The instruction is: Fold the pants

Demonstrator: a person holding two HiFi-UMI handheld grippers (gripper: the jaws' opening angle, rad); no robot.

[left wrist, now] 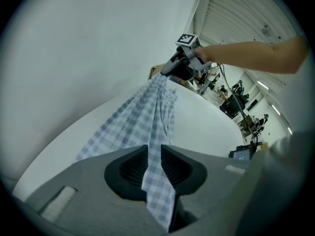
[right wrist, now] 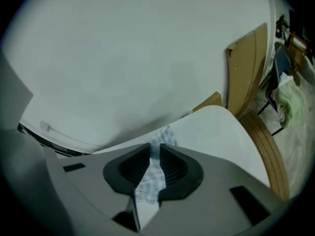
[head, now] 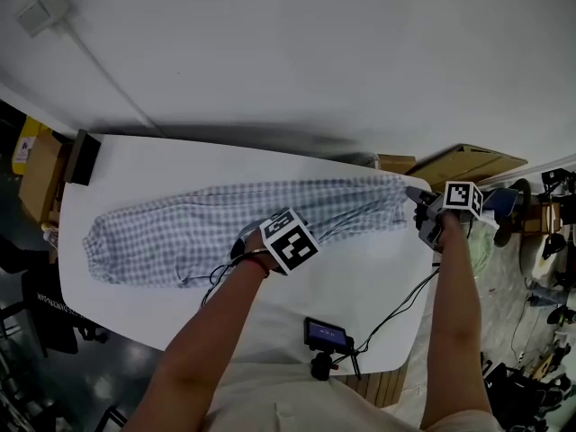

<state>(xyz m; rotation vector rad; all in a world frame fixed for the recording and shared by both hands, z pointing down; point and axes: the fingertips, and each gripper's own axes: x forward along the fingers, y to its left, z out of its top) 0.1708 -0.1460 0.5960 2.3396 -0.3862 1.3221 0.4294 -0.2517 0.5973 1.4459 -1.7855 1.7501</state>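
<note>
Blue-and-white checked pants (head: 180,228) lie stretched lengthwise across the white table (head: 144,165). My left gripper (head: 247,244) sits over the middle of the pants at their near edge. Its jaws are shut on a pinch of the fabric (left wrist: 138,117), seen in the left gripper view (left wrist: 154,163). My right gripper (head: 421,207) is at the right end of the pants, near the table's right edge. It also shows from the left gripper view (left wrist: 170,72), holding that end slightly raised. In the right gripper view its jaws (right wrist: 154,163) are closed on checked cloth (right wrist: 162,136).
A small screen device on a stand (head: 326,336) with black cables (head: 396,309) sits at the table's front edge. A dark box (head: 81,157) stands at the back left corner. Cardboard (head: 468,162) and clutter lie beyond the right edge (right wrist: 221,132).
</note>
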